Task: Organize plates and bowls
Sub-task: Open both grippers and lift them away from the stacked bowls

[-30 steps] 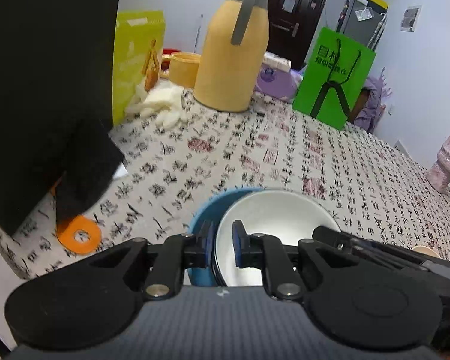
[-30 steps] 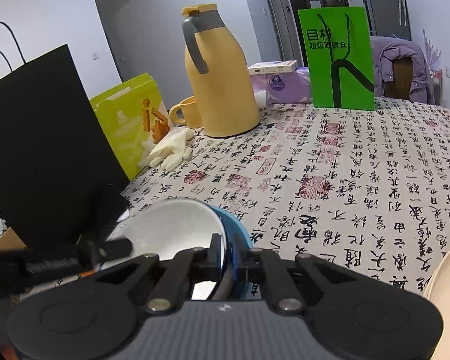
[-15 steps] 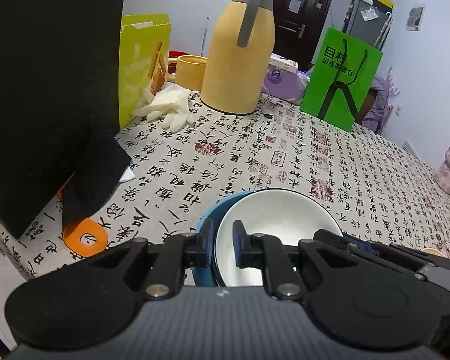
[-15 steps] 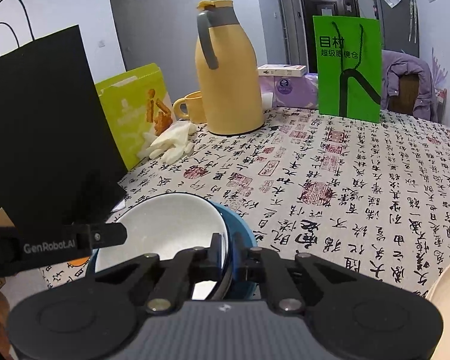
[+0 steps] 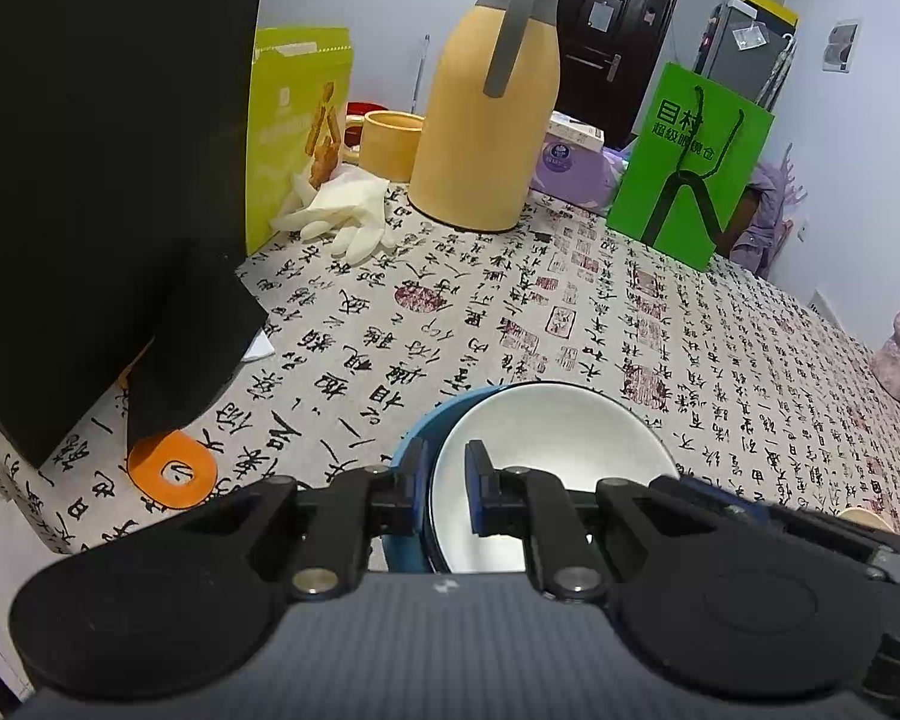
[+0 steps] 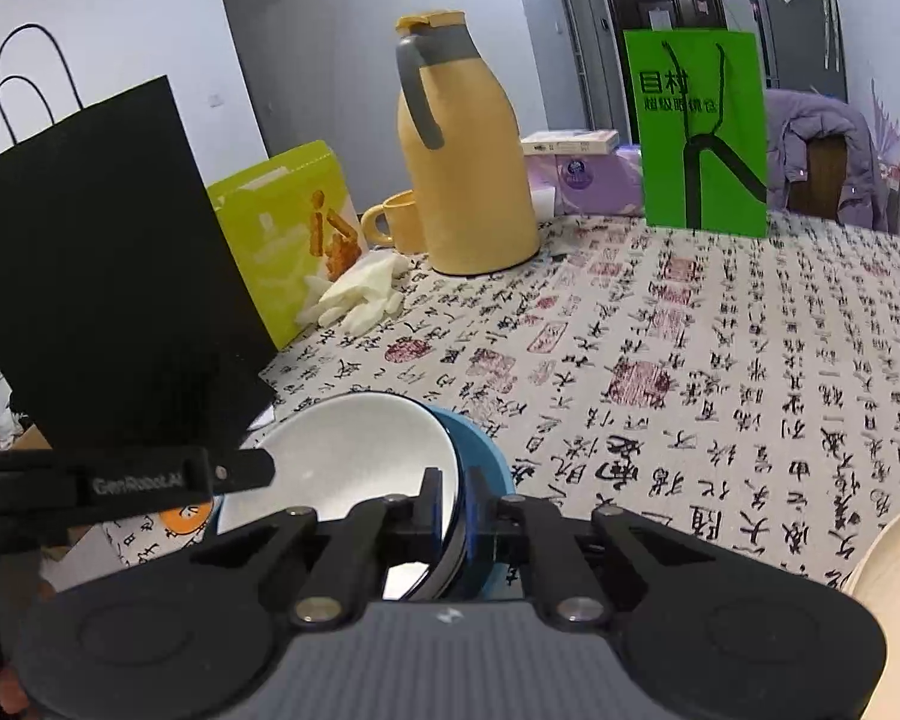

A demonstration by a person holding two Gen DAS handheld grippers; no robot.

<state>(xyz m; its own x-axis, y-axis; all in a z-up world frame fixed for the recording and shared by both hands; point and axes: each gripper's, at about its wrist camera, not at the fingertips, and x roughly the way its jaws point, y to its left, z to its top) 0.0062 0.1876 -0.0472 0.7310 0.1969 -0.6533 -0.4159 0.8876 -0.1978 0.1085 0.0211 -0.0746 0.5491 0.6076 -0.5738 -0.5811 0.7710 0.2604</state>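
- A home, a lived-in room.
- Table (image 5: 570,312) in calligraphy-print cloth, with a flask (image 5: 486,102) and mug (image 6: 399,222).
- Coat (image 6: 822,150) over a chair; dark door (image 5: 606,54) behind.

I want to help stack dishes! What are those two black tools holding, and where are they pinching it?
Both tools pinch the rims of the nested bowls, white bowl inside blue bowl: left tool one side, right tool the opposite.

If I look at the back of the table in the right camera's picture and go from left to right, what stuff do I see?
Black paper bag → yellow-green snack box → yellow mug → tall yellow thermos jug → purple tissue pack → green paper bag.
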